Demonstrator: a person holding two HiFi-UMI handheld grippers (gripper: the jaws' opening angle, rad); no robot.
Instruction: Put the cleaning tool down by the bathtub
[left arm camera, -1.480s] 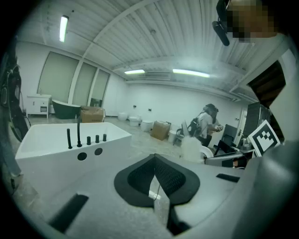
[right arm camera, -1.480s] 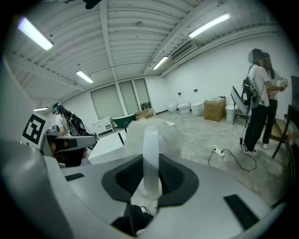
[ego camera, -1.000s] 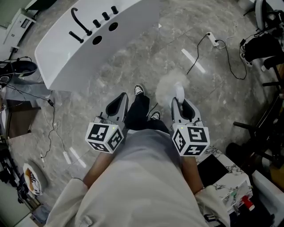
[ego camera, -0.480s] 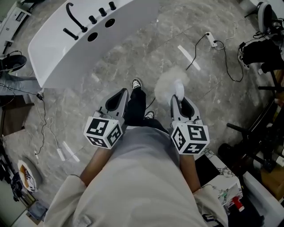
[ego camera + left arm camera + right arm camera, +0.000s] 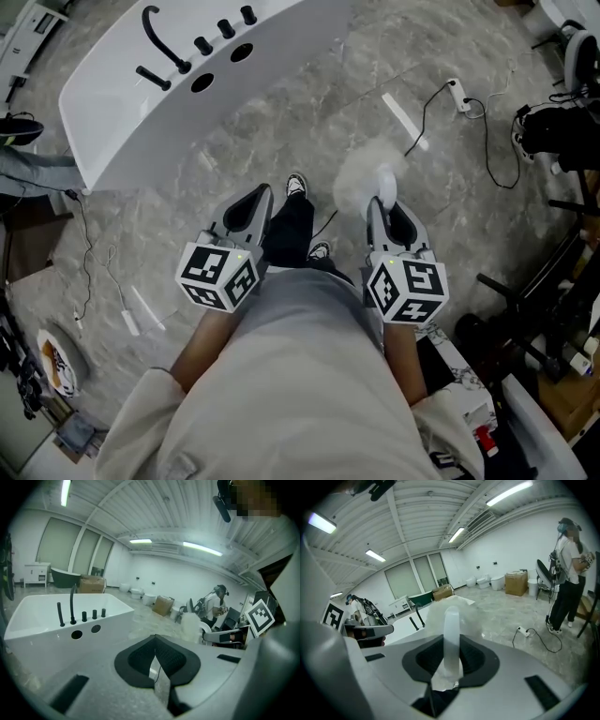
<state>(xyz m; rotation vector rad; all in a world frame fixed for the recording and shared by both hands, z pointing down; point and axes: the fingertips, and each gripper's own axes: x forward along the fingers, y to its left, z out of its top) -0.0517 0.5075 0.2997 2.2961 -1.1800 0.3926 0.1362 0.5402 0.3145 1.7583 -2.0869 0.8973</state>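
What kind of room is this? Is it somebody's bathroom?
Probably not a home bathroom, more a big hall or showroom. A white bathtub stands alone on the stone floor, a cardboard box sits by the far wall, and a power strip lies loose.

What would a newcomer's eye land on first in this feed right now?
Most likely the big white freestanding bathtub with black tap fittings, at the head view's upper left on the grey marbled floor. Next comes the fluffy white duster with a pale plastic handle, clamped in the right gripper at centre right. The left gripper beside it is shut and empty.
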